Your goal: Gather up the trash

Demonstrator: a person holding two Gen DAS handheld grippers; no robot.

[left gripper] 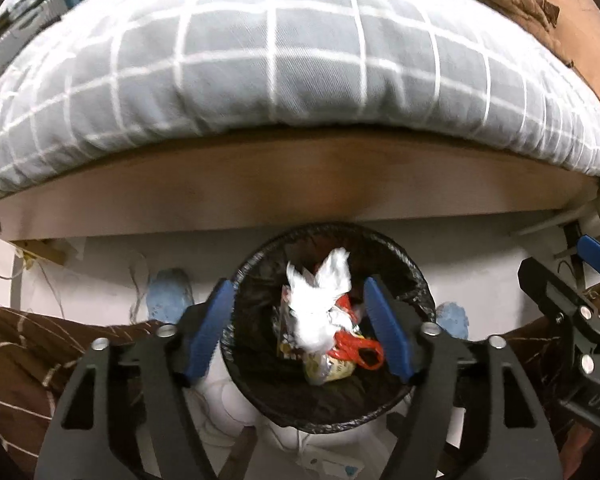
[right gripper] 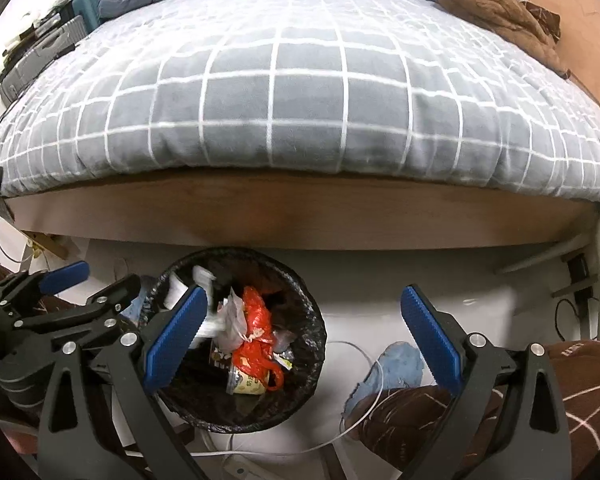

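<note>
A round bin with a black liner (left gripper: 416, 280) stands on the white floor in front of the bed. It holds a red plastic bag (left gripper: 356, 350), wrappers and paper. In the left wrist view a blurred white tissue (left gripper: 320, 312) hangs over the bin's mouth, between the blue pads of my left gripper (left gripper: 300, 330), which stand apart from it; the gripper is open. The right gripper (left gripper: 568, 268) shows at the right edge. In the right wrist view my right gripper (right gripper: 304, 338) is wide open and empty, its left pad over the bin (right gripper: 300, 392). The left gripper (right gripper: 96, 280) is at the left.
A bed with a grey checked cover (right gripper: 280, 92) and a wooden frame (right gripper: 300, 216) rises just behind the bin. A brown garment (right gripper: 492, 4) lies on its far right. A person's brown patterned trouser legs (left gripper: 20, 360) and blue slippers (right gripper: 400, 364) flank the bin. A white cable (right gripper: 364, 400) loops on the floor.
</note>
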